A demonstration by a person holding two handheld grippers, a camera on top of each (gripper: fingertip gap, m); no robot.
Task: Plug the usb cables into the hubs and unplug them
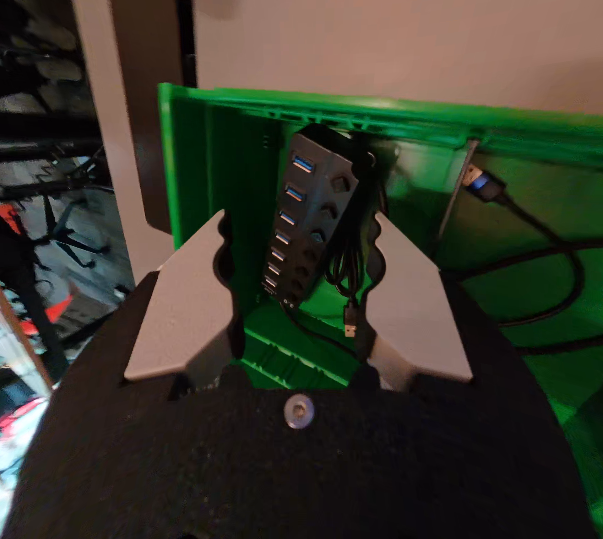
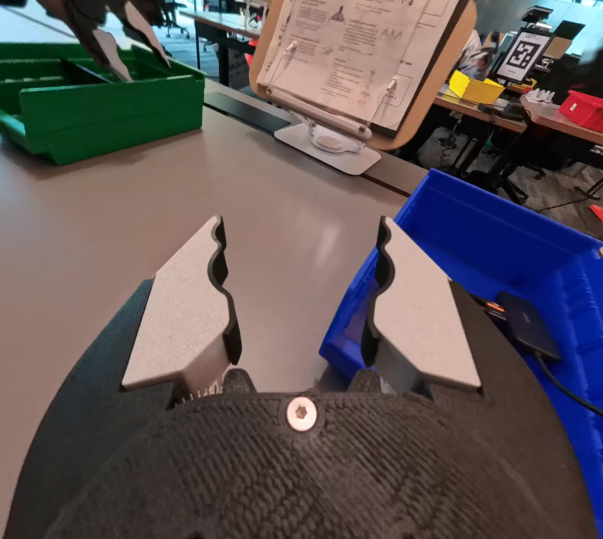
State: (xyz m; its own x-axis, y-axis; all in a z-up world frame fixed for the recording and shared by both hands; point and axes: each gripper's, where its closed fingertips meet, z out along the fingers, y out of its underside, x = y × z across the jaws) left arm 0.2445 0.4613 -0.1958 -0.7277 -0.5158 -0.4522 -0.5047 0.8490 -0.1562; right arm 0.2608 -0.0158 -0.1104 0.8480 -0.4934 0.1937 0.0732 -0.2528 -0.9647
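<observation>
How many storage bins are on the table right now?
2. A green bin sits far left, under the left gripper; a blue bin sits near right. Others may lie outside the views.

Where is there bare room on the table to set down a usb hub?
The grey table is bare between the green bin on the left, the document stand behind and the blue bin on the right. The green bin is crowded: a black usb hub, coiled cables and the left hand-held gripper over it.
</observation>
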